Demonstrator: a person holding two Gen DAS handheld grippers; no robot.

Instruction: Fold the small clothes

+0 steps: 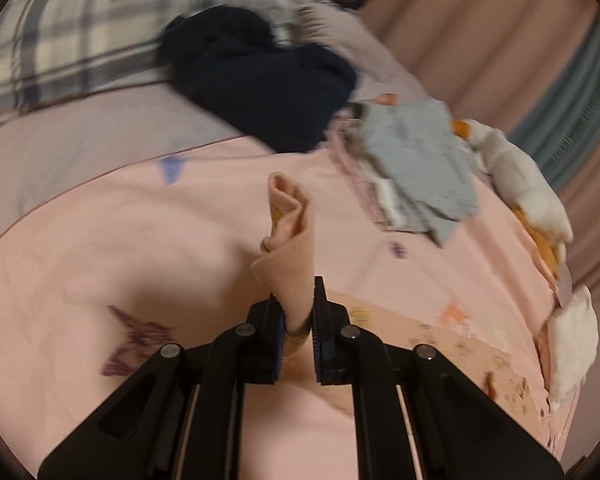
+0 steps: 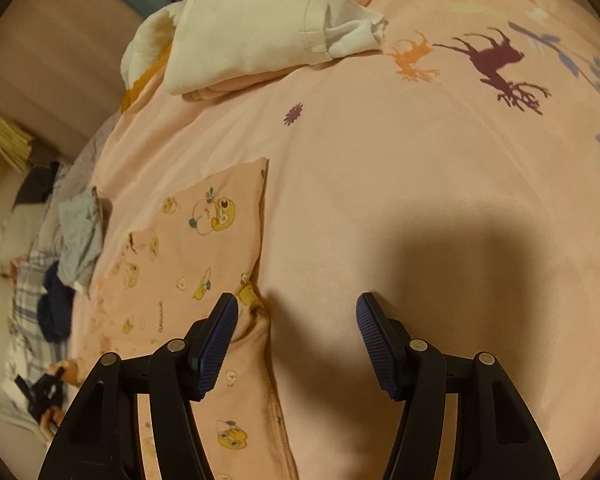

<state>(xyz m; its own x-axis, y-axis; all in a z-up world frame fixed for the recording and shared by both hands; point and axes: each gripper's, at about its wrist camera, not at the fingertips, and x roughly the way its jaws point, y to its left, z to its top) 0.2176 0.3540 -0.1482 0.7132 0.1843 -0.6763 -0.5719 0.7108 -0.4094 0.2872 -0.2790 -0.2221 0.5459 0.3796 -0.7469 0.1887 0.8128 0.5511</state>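
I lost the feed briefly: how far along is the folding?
Looks done: a cream stack sits folded on the bed. In hand: left gripper pinches the pink printed garment; right gripper open above it. Left: grey clothes, dark garment.

Your right gripper [image 2: 296,336] hangs with its fingers [image 2: 216,344] spread apart over the pink bed cover [image 2: 380,200]. The left finger lies over the edge of a peach garment printed with yellow cartoon figures [image 2: 188,240], spread flat. A cream garment [image 2: 252,28] lies farther off, beside an orange deer print [image 2: 412,56] and a purple deer print [image 2: 496,64].
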